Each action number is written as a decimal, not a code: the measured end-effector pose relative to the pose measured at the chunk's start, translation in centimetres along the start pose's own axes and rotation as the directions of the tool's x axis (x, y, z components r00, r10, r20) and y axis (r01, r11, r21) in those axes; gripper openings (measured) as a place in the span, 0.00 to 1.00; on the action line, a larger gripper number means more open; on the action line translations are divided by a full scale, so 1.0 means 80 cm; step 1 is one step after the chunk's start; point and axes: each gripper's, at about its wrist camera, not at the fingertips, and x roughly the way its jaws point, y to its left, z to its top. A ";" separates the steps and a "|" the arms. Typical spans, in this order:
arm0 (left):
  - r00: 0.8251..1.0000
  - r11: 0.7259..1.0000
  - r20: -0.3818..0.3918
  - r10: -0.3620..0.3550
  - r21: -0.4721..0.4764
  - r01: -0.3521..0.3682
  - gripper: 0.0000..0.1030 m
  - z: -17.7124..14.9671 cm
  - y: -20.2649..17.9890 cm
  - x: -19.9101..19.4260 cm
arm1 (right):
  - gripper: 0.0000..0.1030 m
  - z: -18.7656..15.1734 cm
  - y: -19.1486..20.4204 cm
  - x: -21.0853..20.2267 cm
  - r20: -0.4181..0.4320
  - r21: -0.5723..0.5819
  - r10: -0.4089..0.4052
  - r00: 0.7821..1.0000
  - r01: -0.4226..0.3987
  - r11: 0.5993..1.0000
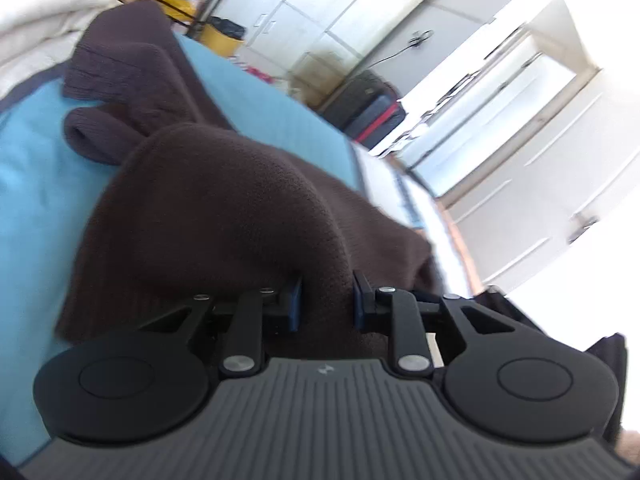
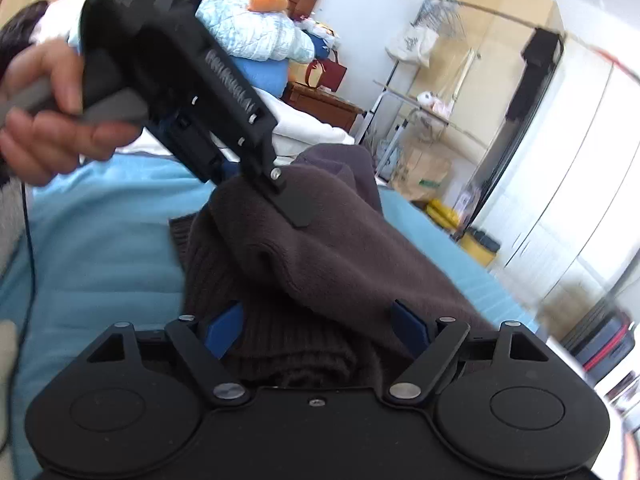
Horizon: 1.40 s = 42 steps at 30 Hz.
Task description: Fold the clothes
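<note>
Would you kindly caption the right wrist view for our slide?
Open right tool straddles a brown sweater while the left tool grips it.

**Two wrist cameras, close over one bed**

The left wrist view sits just behind the left gripper (image 1: 327, 298), tilted hard, looking down along the blue bed cover (image 1: 36, 184) toward white cupboard doors (image 1: 532, 184). The right wrist view sits just behind the right gripper (image 2: 318, 330), facing across the bed toward the pillows (image 2: 256, 36) and a clothes rack (image 2: 436, 92). Both sit very near the brown sweater (image 1: 224, 208), which fills their middles. They share the sweater, bed cover and yellow bin (image 2: 478, 246); the right view also sees the left gripper.
</note>
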 end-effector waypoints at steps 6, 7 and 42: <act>0.976 0.975 0.001 -0.216 0.044 0.216 0.12 -0.003 -0.009 -0.014 | 0.84 0.024 0.019 -0.006 0.084 -0.187 -0.045 0.995 0.060 0.980; 0.964 0.962 0.001 -0.267 0.048 0.267 0.11 -0.007 -0.011 -0.022 | 0.83 0.029 0.019 -0.004 0.078 -0.196 -0.045 0.996 0.059 0.979; 0.995 0.995 -0.029 0.092 0.049 -0.091 0.53 -0.021 0.028 0.034 | 0.11 -0.170 -0.416 -0.115 -0.515 0.469 -0.525 0.678 0.735 0.489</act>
